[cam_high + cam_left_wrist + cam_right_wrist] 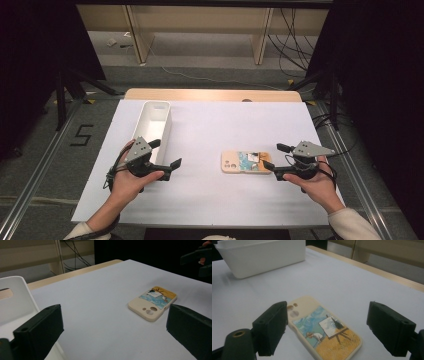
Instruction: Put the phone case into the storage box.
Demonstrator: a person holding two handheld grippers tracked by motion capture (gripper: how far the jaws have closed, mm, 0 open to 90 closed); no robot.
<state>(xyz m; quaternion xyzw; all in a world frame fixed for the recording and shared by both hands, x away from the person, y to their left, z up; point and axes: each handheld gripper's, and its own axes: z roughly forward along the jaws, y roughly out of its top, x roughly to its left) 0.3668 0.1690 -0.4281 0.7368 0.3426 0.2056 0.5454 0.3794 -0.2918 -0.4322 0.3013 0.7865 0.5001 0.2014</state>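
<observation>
A cream phone case (246, 162) printed with a painter-at-easel picture lies flat on the white tabletop (210, 125), right of centre. My right gripper (276, 156) is open at its right end, jaws to either side of that end and holding nothing. The right gripper view shows the phone case (322, 327) between my right gripper's (329, 327) spread jaws. My left gripper (165, 153) is open and empty by the near end of a white bin (152, 125). In the left gripper view, the phone case (152, 303) lies ahead of my left gripper (115, 322).
The long white bin (15, 297) stands at the table's left, and its side wall (262, 255) appears far off in the right gripper view. A wooden table edge (210, 95) runs along the back. Cables and shelf legs are on the floor beyond.
</observation>
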